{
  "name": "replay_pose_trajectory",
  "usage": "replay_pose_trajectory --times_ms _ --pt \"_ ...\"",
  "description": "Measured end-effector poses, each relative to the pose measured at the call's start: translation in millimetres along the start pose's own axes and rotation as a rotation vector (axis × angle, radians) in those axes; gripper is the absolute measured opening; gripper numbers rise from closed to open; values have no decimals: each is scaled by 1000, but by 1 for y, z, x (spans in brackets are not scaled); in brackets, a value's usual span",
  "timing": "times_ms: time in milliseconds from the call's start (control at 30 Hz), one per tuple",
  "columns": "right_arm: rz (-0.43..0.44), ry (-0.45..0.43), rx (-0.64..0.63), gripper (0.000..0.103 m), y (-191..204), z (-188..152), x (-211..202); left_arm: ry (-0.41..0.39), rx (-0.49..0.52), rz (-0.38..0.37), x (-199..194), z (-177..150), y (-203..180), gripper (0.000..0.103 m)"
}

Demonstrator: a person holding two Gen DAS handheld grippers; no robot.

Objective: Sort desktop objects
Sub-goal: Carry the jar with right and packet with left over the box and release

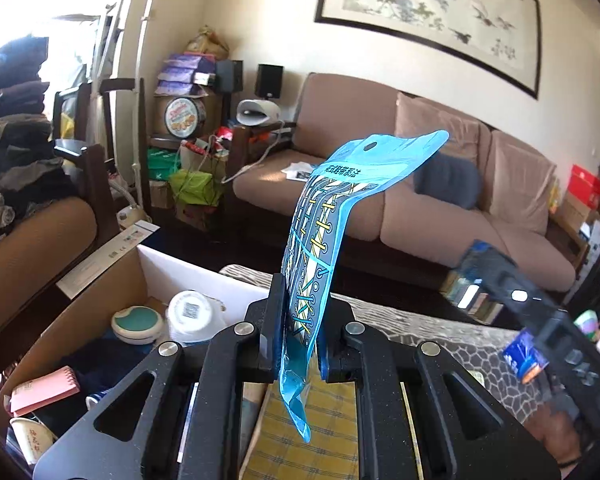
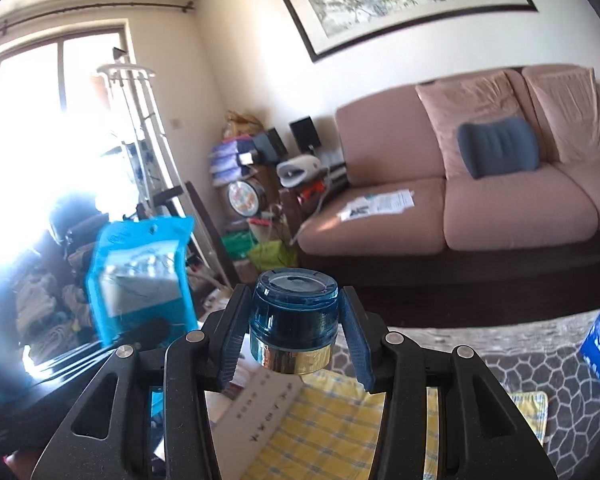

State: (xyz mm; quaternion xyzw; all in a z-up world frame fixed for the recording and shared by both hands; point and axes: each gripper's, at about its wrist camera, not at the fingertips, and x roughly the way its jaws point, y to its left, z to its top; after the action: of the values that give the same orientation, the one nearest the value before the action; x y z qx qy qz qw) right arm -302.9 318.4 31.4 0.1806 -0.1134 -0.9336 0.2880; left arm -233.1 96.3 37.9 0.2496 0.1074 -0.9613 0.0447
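Fingers (image 1: 274, 320) on the left gripper (image 1: 300, 340) are pinched tight on a blue plastic packet (image 1: 320, 240), clamping it near its lower part so most of it sticks up past the fingertips and flops over to the right at the top (there's a hang hole up there and a shoelace-type print on the face). A short tail of the packet hangs down below the pads. Down and to the left of those fingers sits an open cardboard box (image 1: 112, 280) with stuff already in it: a round green-topped case (image 1: 137, 324), a white tub (image 1: 192, 316) and a pink notepad (image 1: 46, 394).

Right gripper (image 2: 296, 332) has its fingers on either side of a little blue jar (image 2: 294, 316) with a shiny gold band at the bottom, jar upright and lifted off the surface. They look closed on it, though the pads angle outward a bit, so the contact is mostly low on the jar. Below those fingers there's a yellow checked cloth (image 2: 328, 432) on the patterned tabletop. Off to the left of the right fingers the same blue packet shows up, blurry.
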Motion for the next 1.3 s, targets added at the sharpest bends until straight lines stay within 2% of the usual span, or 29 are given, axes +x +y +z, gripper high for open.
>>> replay_pose_trajectory --times_ms 133,233,333,533,767,900,1033,1233,1300 --pt "29 -45 -9 47 13 6 -12 -33 -60 13 -11 11 29 12" --pt "74 -69 -2 47 22 9 -19 -64 -136 42 -26 20 65 12" --pt "120 -64 -1 47 31 10 -18 -80 -229 35 -40 25 100 12" --pt "166 -23 -53 47 65 8 -6 -68 -377 -59 -42 24 148 12" --pt "249 85 -124 47 117 -14 35 0 -585 -20 -11 7 209 12" --pt "289 159 -163 47 143 -35 62 19 -555 93 -7 2 220 12" --pt "314 224 -195 47 160 -53 83 29 -531 159 -5 -1 223 12" --pt "328 307 -225 47 169 -81 110 123 -486 219 20 -3 217 13" --pt "321 333 -225 47 164 -89 119 136 -484 209 27 -3 214 13"
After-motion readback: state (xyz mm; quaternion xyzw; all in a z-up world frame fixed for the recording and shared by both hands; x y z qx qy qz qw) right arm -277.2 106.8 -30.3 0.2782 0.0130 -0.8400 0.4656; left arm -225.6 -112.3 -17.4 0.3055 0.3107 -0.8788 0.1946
